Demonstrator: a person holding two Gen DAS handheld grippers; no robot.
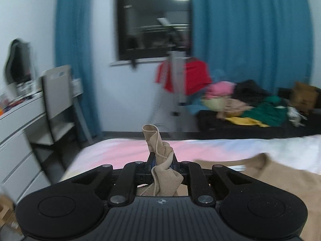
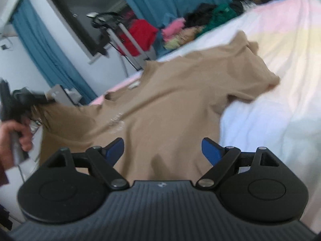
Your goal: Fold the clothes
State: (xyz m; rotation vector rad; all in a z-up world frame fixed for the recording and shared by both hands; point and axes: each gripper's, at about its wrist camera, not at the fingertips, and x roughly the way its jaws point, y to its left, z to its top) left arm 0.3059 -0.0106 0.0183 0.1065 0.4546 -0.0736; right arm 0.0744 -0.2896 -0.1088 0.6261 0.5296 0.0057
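Nearest my left wrist camera, the left tool (image 1: pixel 162 161) is clamped on a bunched fold of the tan shirt (image 1: pixel 160 156), which sticks up at frame centre. In my right wrist view, the right tool (image 2: pixel 162 150) stands wide open with nothing between its blue pads (image 2: pixel 210 150), low over the shirt. The shirt lies spread across the bed (image 2: pixel 280 40); its corner at left is lifted by the left tool. A clothes pile (image 1: pixel 250 104) sits at right in the left view.
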